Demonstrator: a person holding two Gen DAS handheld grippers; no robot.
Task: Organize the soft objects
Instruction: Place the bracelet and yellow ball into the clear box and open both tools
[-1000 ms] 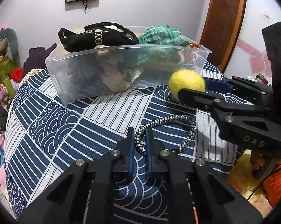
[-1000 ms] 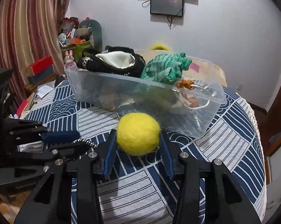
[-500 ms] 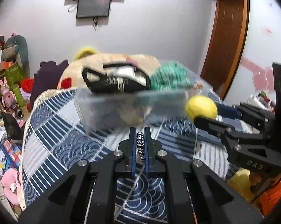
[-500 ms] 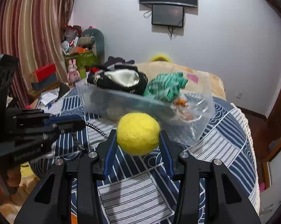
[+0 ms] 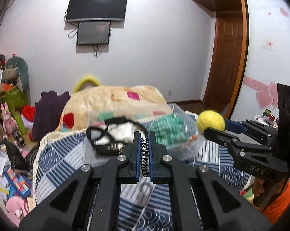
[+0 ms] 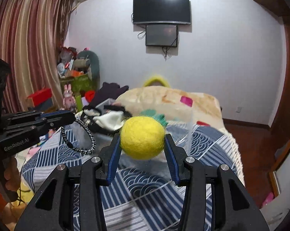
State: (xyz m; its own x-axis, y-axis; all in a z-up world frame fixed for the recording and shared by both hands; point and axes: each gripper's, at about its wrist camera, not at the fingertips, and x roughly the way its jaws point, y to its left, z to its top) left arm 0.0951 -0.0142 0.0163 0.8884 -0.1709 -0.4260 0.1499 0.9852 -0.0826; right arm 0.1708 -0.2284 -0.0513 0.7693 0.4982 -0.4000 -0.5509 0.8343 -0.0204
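My left gripper (image 5: 144,140) is shut on a black-and-white braided cord loop (image 5: 144,157), held in the air above the table; the loop hangs from it in the right wrist view (image 6: 81,138). My right gripper (image 6: 142,140) is shut on a fuzzy yellow ball (image 6: 142,137), also lifted; the ball shows in the left wrist view (image 5: 210,123) at the right. A clear plastic bin (image 5: 177,150) stands ahead on the blue patterned tablecloth (image 5: 56,163), holding a black strap item (image 5: 100,144), white cloth (image 5: 123,130) and green knit fabric (image 5: 168,129).
A bed with a beige patchwork blanket (image 6: 174,100) lies behind the table. Toys and boxes (image 5: 8,115) clutter the floor at the left. A wooden door (image 5: 228,57) is at the right, and screens (image 6: 161,17) hang on the wall.
Both grippers have risen from the table, the left lifting the cord loop off the cloth and the right lifting the ball. The bin now appears lower and farther in both views.
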